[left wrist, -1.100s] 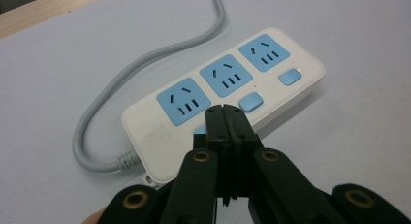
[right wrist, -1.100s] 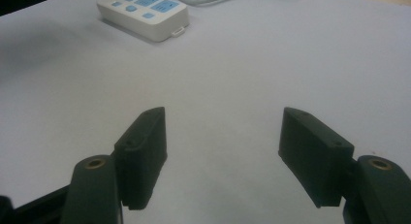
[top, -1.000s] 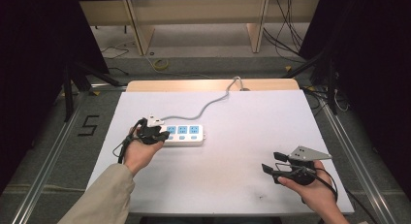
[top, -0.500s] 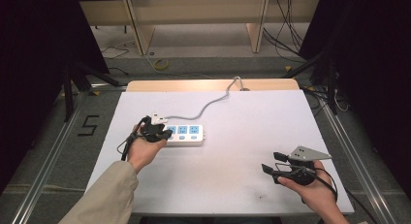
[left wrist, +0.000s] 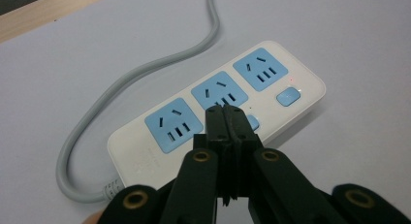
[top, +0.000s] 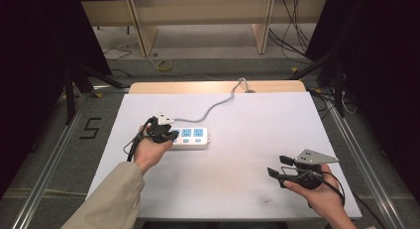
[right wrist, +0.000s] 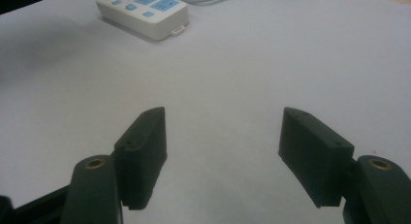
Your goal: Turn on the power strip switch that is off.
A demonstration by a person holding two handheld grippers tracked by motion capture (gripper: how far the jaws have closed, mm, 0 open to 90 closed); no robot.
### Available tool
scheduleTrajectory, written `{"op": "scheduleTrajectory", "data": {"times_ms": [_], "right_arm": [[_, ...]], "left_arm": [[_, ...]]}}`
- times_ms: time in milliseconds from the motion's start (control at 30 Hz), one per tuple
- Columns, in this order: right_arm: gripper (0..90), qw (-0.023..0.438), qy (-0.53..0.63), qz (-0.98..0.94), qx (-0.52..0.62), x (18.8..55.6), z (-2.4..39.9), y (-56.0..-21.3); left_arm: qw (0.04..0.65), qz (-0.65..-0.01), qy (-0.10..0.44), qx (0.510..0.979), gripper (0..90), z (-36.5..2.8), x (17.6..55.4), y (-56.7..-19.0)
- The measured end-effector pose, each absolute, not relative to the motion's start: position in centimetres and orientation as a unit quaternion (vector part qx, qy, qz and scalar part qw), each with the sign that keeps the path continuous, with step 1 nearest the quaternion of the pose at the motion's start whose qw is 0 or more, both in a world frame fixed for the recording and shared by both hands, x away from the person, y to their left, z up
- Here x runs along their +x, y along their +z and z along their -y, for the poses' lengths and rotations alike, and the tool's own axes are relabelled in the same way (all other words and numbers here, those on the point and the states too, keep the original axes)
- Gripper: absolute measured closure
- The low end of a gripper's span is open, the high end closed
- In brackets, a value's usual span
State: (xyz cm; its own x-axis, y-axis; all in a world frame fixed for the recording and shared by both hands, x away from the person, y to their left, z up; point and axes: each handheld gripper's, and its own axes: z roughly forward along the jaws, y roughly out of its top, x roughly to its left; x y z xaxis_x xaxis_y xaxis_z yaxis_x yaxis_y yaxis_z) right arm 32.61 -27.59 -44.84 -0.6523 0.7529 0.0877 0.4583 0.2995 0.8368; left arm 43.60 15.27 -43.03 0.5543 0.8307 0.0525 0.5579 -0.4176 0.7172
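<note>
Left gripper (left wrist: 227,112) jaws together, tips over middle switch (left wrist: 252,122) of strip (top: 190,138) near tabletop's left edge: pressing step. Next: push down. Right gripper (right wrist: 223,151) apart, idle.

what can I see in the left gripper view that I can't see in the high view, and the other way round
Left gripper view alone: the left tongs shut, tips pressed together over a blue switch beside the middle socket, and a second blue switch near the strip's end with a small red light by it.

High view alone: the right tongs open, apart from the strip at the table's near right, and the person's sleeve.

Both: the white power strip with three blue sockets, its grey cable, and the white table.
</note>
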Motion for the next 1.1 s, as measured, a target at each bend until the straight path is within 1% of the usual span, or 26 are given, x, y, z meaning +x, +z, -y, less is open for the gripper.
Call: {"op": "scheduleTrajectory", "data": {"times_ms": [1100], "right_arm": [[34.3, 0.163, 0.450, -0.789, 0.385, 32.7, 27.6, -44.9]], "left_arm": [[0.321, -0.420, 0.192, 0.827, 89.9, -13.7, 45.0, -43.8]]}}
